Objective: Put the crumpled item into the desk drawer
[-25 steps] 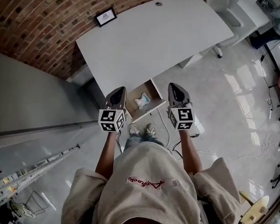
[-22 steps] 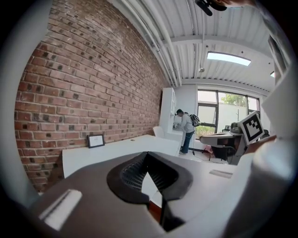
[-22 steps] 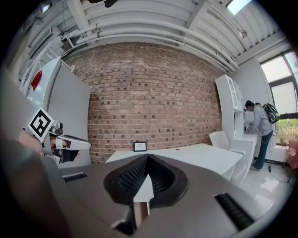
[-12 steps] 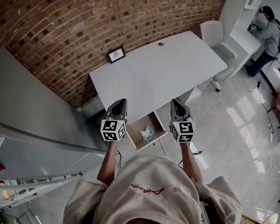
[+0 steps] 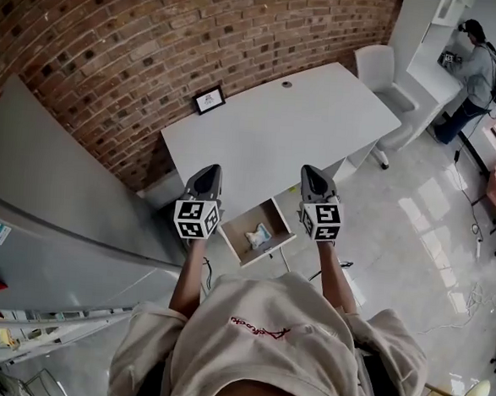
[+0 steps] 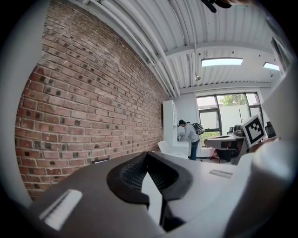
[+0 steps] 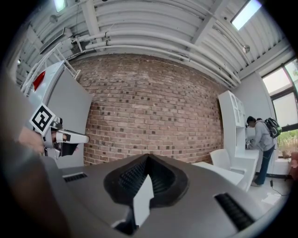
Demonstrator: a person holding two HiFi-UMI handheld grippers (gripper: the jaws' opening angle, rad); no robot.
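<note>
The crumpled item (image 5: pixel 260 235), pale blue and white, lies inside the open desk drawer (image 5: pixel 241 252) under the front edge of the white desk (image 5: pixel 278 127). My left gripper (image 5: pixel 207 171) is raised to the left of the drawer, well above it. Its jaws are shut with nothing between them, as the left gripper view (image 6: pixel 147 156) also shows. To the drawer's right, my right gripper (image 5: pixel 310 170) sits at the same height, shut and empty. In the right gripper view (image 7: pixel 147 158) it points level at the brick wall.
A small framed picture (image 5: pixel 208 100) stands at the desk's back edge against the brick wall. A white chair (image 5: pixel 377 65) and a person (image 5: pixel 477 69) at a white counter are at the far right. A grey panel (image 5: pixel 51 221) leans at the left. Cables (image 5: pixel 465 301) lie on the floor.
The head view has tilted up, so more brick wall shows and the desk sits lower in frame. Both grippers stay raised beside the open drawer, shut and empty.
</note>
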